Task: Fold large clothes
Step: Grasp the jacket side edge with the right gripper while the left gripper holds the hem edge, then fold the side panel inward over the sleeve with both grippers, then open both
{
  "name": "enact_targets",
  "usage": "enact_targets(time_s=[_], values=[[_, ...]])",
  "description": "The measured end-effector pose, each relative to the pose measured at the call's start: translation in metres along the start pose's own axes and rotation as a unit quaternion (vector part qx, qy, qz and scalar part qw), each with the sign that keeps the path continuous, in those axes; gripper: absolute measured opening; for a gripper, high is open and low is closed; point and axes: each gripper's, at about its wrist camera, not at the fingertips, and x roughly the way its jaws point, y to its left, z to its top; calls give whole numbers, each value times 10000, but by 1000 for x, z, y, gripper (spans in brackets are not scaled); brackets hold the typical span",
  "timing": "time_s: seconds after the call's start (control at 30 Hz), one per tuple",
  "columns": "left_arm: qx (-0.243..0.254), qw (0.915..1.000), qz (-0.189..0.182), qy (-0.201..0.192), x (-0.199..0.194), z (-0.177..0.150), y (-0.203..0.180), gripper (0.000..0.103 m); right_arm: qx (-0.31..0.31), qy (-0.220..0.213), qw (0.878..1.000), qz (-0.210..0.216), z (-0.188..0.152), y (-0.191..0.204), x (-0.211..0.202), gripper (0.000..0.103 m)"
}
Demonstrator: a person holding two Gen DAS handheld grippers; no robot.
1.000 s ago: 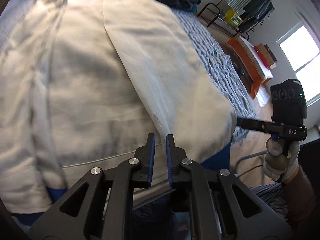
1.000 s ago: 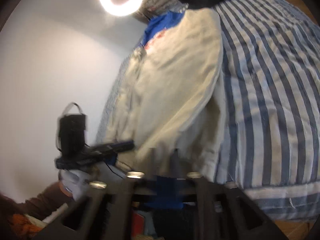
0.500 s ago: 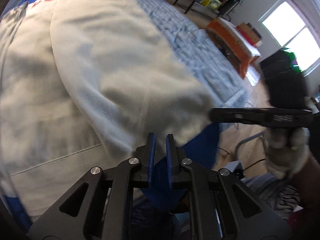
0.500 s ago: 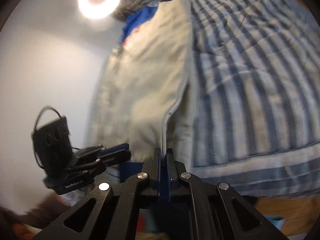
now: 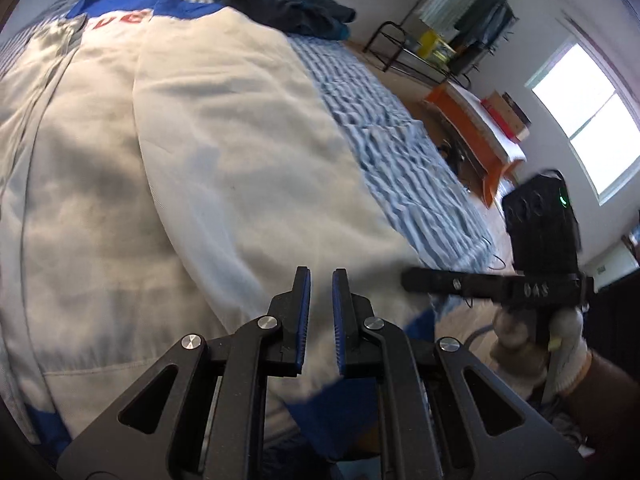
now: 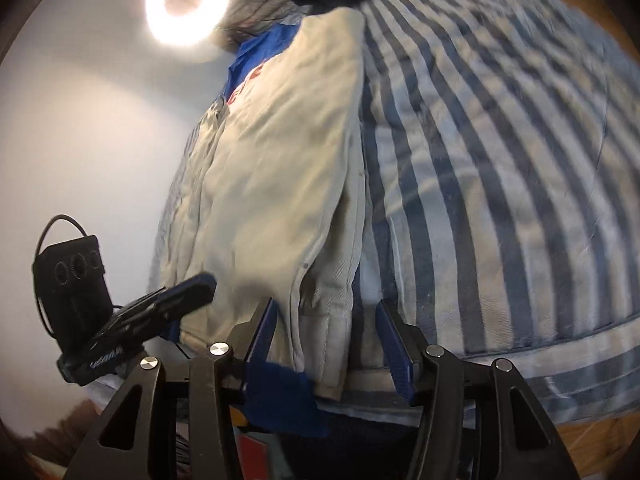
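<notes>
Cream jacket (image 5: 208, 168) lies lengthwise on the striped bedspread (image 6: 500, 152), hem at its near edge. Right gripper (image 6: 326, 340) is opening, releasing the folded hem between its jaws; left gripper (image 5: 321, 312) sits clenched, seemingly empty, over the hem. Risk: the freed flap may slide off the bedspread's edge and unfold.

Striped bedspread (image 6: 500, 200), dark clothes pile (image 5: 288, 8), ring light (image 6: 188, 0), window (image 5: 592, 120).

Right gripper (image 6: 326, 334) reopening around the jacket (image 6: 280, 184) hem (clamped shut earlier)
</notes>
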Motion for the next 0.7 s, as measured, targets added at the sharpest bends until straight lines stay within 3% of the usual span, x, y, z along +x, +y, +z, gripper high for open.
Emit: enact_targets(time_s=[0.03,0.1,0.17,0.23,0.43,0.53,0.7], values=[[-12,9999,60,99,8,0,2,8,22,40,10000,50,-1,-2,2,35],[19,9992,106,396,30,-7,5,8,89,72,9998,148,-3,-4,5,27],[302,9991,199,235,29,-12,3,8,124,82,9997,217,-3,-3,8,16],[358,9988,196,285,26,-11,2,8,56,69,9999,61,-2,4,9,14],[-301,9995,-59,47,-16,-14,16,7,-589,-94,9970,-486,7,54,16,10],[-666,9975,-179,-118,-45,-17,28,8,-1258,-144,9877,-917,9,88,19,10],[-1128,9921,-201,-507,-96,-25,52,8,-1872,-137,9744,-1238,13,121,26,9]])
